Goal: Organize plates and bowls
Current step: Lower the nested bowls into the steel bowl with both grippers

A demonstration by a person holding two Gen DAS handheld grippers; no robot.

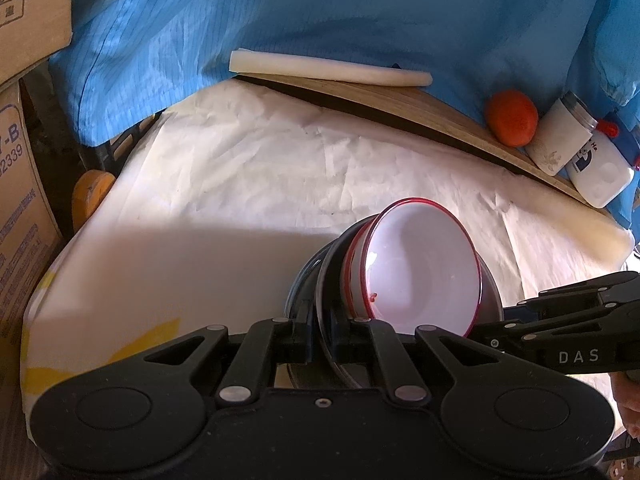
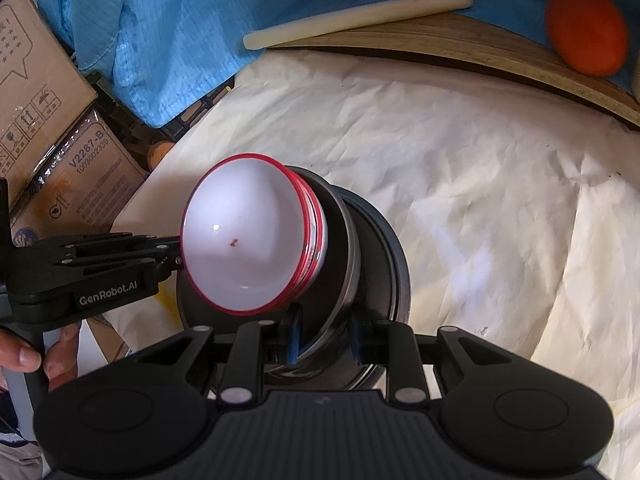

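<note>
A stack of dishes is held between both grippers above the white cloth. White bowls with red rims [image 1: 420,272] nest on a dark bowl [image 1: 332,280], which sits on a black plate [image 1: 300,288]. My left gripper [image 1: 320,340] is shut on the black plate's rim. My right gripper [image 2: 324,344] is shut on the plate's rim from the opposite side. The white bowls [image 2: 244,236], the dark bowl [image 2: 340,240] and the plate [image 2: 392,256] also show in the right wrist view. The stack is tilted.
A crumpled white cloth [image 1: 260,168] covers the table. A wooden board [image 1: 400,108] lies at the back with a white roll [image 1: 328,68], an orange fruit [image 1: 512,118] and white bottles [image 1: 560,136]. Cardboard boxes [image 1: 20,160] stand at left. Blue fabric [image 1: 320,12] hangs behind.
</note>
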